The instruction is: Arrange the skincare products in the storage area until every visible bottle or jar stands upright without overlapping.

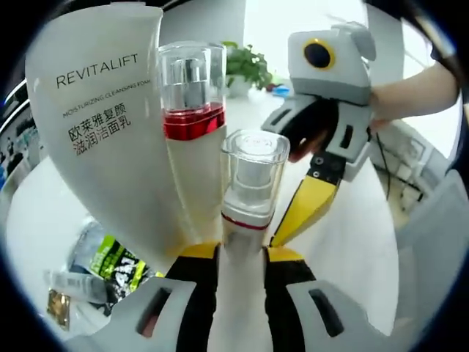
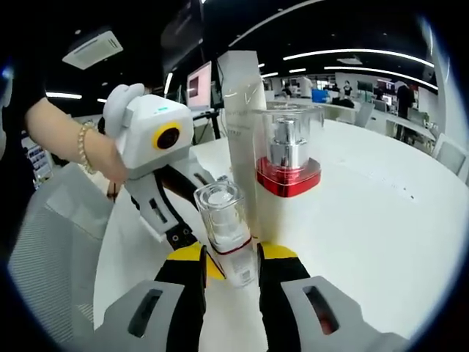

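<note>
Here, in the left gripper view, the left gripper [image 1: 242,253] had its two yellow-tipped jaws pressed against the sides of a small bottle [image 1: 249,198], a pale one with a clear square cap and a thin red ring below it. The bottle stood upright between the jaws on the white table [image 1: 352,242]. Just behind it and touching or nearly touching stood a taller bottle [image 1: 192,139] with a clear cap over a red band. To its left rose a big white tube [image 1: 110,125] printed REVITALIFT, standing on its narrow end. A crumpled clear wrapper [image 1: 110,268] with green and black print lay low on the left. The right gripper [image 1: 311,198] reached in from the right, held by a hand [image 1: 410,92]; one yellow jaw showed just beside the small bottle, and whether its jaws were wide or closed could not be told there.

In the right gripper view, the right gripper [image 2: 231,258] held its jaws narrow around the base of the same small bottle [image 2: 223,231], seemingly touching it. The left gripper [image 2: 179,227] came in from the left, its yellow tip at the bottle's base. The taller bottle [image 2: 287,165] and the white tube [image 2: 242,110] stood just behind, upright on the table [image 2: 366,220].
</note>
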Demonstrator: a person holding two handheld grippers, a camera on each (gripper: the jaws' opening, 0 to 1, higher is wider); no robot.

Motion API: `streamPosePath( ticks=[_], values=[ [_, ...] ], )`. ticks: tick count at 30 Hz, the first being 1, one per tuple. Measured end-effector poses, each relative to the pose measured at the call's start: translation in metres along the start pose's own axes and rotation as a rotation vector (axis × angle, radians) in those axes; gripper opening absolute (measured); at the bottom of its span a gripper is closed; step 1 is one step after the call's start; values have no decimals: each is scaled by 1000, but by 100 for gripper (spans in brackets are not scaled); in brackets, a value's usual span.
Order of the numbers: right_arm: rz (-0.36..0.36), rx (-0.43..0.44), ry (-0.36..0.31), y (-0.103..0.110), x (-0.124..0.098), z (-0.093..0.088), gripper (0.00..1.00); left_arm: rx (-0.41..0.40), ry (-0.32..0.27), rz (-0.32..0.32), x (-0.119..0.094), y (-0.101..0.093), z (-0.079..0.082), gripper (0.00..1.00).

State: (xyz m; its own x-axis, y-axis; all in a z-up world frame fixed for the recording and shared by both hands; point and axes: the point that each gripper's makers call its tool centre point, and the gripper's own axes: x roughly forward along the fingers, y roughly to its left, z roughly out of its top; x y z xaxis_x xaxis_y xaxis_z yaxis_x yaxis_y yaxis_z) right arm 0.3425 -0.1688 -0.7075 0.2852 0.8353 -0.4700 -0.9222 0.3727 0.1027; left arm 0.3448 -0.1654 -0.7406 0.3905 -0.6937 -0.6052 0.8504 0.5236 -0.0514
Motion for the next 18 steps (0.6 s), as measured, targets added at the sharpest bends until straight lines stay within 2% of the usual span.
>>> streamPosePath(
  ticks=[12, 18],
  values=[
    [-26, 12, 6, 4, -8, -1, 26, 7, 18, 11, -8, 0, -5, 18],
    [-41, 21, 20, 3, -16, -5, 31, 3, 28, 23, -16, -1, -5, 21]
  ],
)
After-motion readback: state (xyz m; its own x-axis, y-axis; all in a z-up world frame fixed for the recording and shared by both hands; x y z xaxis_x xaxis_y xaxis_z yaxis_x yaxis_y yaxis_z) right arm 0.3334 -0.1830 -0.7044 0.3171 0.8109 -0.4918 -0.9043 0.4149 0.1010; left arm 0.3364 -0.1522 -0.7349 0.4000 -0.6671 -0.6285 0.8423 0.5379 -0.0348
